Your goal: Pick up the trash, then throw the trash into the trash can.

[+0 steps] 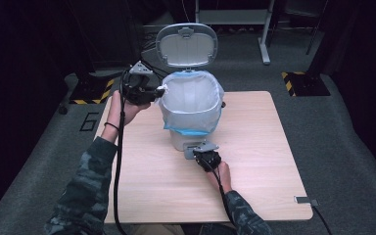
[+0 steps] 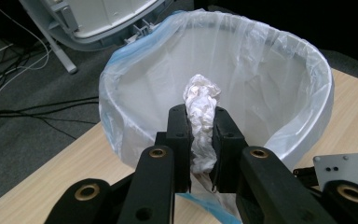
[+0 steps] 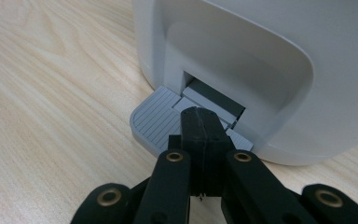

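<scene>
A white pedal bin (image 1: 183, 139) stands mid-table with its lid (image 1: 186, 44) raised and a clear bag liner (image 1: 191, 100) folded over the rim. My left gripper (image 1: 157, 91) hovers at the bin's left rim, shut on a crumpled white tissue (image 2: 201, 119) that sticks up between the jaws over the liner (image 2: 270, 70). My right gripper (image 3: 199, 116) is shut with nothing in it, its tip resting down on the grey foot pedal (image 3: 154, 120) at the bin's base (image 3: 261, 56). In the high view that right gripper (image 1: 201, 151) sits at the front of the bin.
The wooden table (image 1: 259, 161) has bare room on both sides of the bin. Grey carpet surrounds it, with cables (image 2: 23, 112) on the floor behind and a metal stand (image 1: 264, 46) at the back. Yellow-black striped feet (image 1: 298, 81) stand at back right.
</scene>
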A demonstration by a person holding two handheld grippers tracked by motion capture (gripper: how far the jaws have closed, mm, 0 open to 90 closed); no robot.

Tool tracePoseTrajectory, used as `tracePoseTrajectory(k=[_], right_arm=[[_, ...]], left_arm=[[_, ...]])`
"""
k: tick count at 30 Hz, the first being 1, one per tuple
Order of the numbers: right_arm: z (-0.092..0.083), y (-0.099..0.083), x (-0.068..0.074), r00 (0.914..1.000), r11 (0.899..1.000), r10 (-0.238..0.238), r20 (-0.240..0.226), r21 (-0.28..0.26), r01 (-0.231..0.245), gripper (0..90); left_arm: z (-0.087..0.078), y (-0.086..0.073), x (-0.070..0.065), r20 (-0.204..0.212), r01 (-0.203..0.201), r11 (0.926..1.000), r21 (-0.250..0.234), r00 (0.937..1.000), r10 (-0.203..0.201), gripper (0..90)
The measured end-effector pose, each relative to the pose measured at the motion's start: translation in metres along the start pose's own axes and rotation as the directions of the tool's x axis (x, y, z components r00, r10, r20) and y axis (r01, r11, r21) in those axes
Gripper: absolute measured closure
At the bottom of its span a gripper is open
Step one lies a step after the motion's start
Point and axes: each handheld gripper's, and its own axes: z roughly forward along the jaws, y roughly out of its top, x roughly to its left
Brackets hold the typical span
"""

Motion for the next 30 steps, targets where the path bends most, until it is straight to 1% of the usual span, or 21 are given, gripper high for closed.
tracePoseTrajectory(k=[4, 5, 6, 9, 12, 16, 17, 18, 21, 22, 24, 25, 26, 30], right_arm=[[0.000, 0.000, 0.000, 1.0000, 1.000, 0.002, -0.001, 0.000, -0.002, 90.0], [0.000, 0.000, 0.000, 1.0000, 1.000, 0.003, -0.001, 0.000, -0.003, 90.0], [0.000, 0.000, 0.000, 1.0000, 1.000, 0.001, -0.001, 0.000, -0.001, 90.0], [0.000, 0.000, 0.000, 1.0000, 1.000, 0.000, -0.001, 0.001, 0.000, 90.0], [0.000, 0.000, 0.000, 1.0000, 1.000, -0.003, 0.003, 0.000, 0.003, 90.0], [0.000, 0.000, 0.000, 1.0000, 1.000, -0.002, 0.006, -0.001, 0.002, 90.0], [0.000, 0.000, 0.000, 1.0000, 1.000, -0.001, 0.006, -0.001, 0.001, 90.0], [0.000, 0.000, -0.001, 1.0000, 1.000, 0.000, 0.005, -0.002, 0.000, 90.0], [0.000, 0.000, -0.001, 1.0000, 1.000, 0.003, 0.003, -0.002, -0.003, 90.0], [0.000, 0.000, 0.000, 0.9999, 1.000, 0.012, 0.000, 0.002, -0.012, 90.0], [0.000, 0.000, -0.001, 1.0000, 1.000, 0.006, 0.007, -0.002, -0.006, 90.0], [0.000, 0.000, 0.000, 0.9999, 1.000, 0.011, 0.003, 0.002, -0.011, 90.0], [0.000, 0.000, -0.001, 1.0000, 1.000, 0.008, 0.005, -0.002, -0.008, 90.0], [0.000, 0.000, -0.001, 1.0000, 1.000, 0.009, 0.004, -0.002, -0.009, 90.0]], left_arm=[[0.003, 0.004, 0.000, 0.007, 0.000, 1.0000, 0.002, 1.0000, 0.000, 80.1], [0.004, 0.004, -0.001, 0.006, -0.003, 1.0000, -0.005, 1.0000, 0.003, 80.1], [0.004, 0.005, -0.001, 0.008, 0.001, 1.0000, 0.001, 1.0000, -0.001, 80.1], [0.005, 0.008, -0.001, 0.007, -0.011, 0.9999, 0.001, 0.9999, 0.011, 80.1], [0.007, 0.010, -0.001, 0.004, 0.002, 1.0000, -0.005, 1.0000, -0.002, 80.1], [0.010, 0.013, 0.000, 0.007, 0.002, 1.0000, -0.005, 1.0000, -0.002, 80.1], [0.012, 0.014, -0.001, 0.007, 0.006, 1.0000, -0.001, 1.0000, -0.006, 80.1], [0.013, 0.014, -0.001, 0.007, -0.001, 1.0000, 0.001, 1.0000, 0.001, 80.1], [0.016, 0.015, -0.003, 0.010, -0.005, 0.9999, 0.009, 0.9999, 0.005, 80.1], [0.017, 0.016, -0.004, 0.012, 0.001, 0.9999, 0.011, 0.9999, -0.001, 80.1], [0.017, 0.017, -0.003, 0.011, -0.006, 0.9999, 0.012, 0.9999, 0.006, 80.1], [0.018, 0.018, -0.004, 0.013, -0.003, 0.9999, 0.013, 0.9999, 0.003, 80.0], [0.019, 0.019, -0.004, 0.013, -0.010, 0.9998, 0.015, 0.9999, 0.010, 80.1], [0.023, 0.023, -0.004, 0.014, -0.009, 0.9997, 0.022, 0.9999, 0.009, 80.1]])
